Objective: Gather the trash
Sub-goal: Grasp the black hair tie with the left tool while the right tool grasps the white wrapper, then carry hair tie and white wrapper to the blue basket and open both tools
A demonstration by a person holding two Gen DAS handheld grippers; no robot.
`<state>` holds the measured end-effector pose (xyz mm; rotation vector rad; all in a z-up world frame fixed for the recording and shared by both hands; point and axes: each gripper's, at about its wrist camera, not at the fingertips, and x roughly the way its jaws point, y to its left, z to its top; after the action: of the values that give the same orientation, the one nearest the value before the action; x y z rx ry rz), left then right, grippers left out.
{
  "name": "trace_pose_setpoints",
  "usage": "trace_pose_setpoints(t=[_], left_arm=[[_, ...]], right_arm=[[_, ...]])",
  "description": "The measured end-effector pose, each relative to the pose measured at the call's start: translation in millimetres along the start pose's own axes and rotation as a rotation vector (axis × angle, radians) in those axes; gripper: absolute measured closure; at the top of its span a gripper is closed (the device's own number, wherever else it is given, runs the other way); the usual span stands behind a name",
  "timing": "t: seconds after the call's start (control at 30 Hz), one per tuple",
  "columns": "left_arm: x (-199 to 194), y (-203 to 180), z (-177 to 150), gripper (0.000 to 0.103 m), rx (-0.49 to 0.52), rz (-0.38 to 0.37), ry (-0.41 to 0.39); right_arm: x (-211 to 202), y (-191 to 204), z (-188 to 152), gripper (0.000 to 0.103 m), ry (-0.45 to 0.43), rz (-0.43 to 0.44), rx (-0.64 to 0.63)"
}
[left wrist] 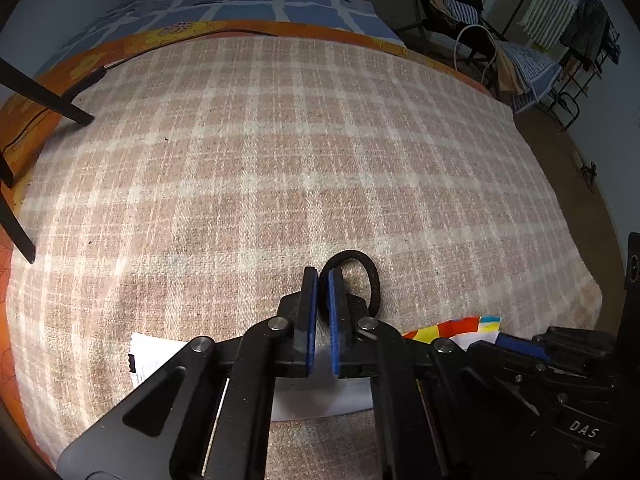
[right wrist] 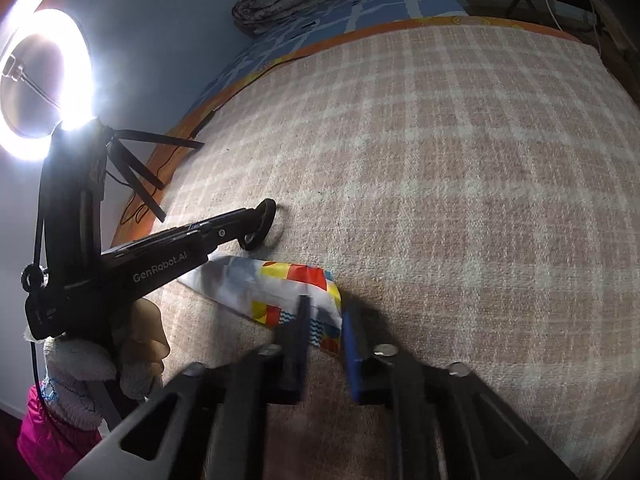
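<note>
Left gripper point(left wrist: 323, 280): closing on one side of the black hair tie point(left wrist: 362, 270), jaws nearly together, the rest of the loop bulging out just right of the tips.
Right gripper point(right wrist: 326, 312): hanging part open, jaws straddling the near corner of the colourful wrapper point(right wrist: 280, 286), not yet pinching it.
Hair tie: lying on the plaid blanket point(left wrist: 280, 160) at the left gripper's tips, pinched through one strand only.
Wrapper: lying flat on the blanket right under the right gripper's tips, stretching away to their left, beneath the left gripper's body.
Step in hand, as a judgement: securing both bits of trash before lifting.
Doing it well: keeping the left jaws squeezing so the thin elastic is not slipping out; lowering the right tips until the lower edge is sliding under the wrapper corner, then closing slowly.
Risk: catching blanket fibres along with the wrapper; pushing the flat sheet away instead of gripping it.
Ring light point(right wrist: 44, 80): glaring far to the left, not interfering.
</note>
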<state>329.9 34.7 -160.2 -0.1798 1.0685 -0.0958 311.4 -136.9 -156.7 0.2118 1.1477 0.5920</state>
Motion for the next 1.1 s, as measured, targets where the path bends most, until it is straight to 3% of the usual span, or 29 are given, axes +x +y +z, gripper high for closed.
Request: trace_pose_setpoints(t=[0.3, 0.67, 1.1], left_arm=[[-27, 18, 10, 0.101, -0.041, -0.008, -0.068], [-92, 33, 9, 0.101, -0.041, -0.002, -0.160], [-188, 26, -52, 0.101, -0.001, -0.001, -0.227]], right_arm=[[-19, 25, 9, 0.103, -0.073, -0.055, -0.074], [-86, 56, -1, 0.103, -0.163, -0.130, -0.207], [-172, 83, -38, 0.103, -0.274, -0.106, -0.232]])
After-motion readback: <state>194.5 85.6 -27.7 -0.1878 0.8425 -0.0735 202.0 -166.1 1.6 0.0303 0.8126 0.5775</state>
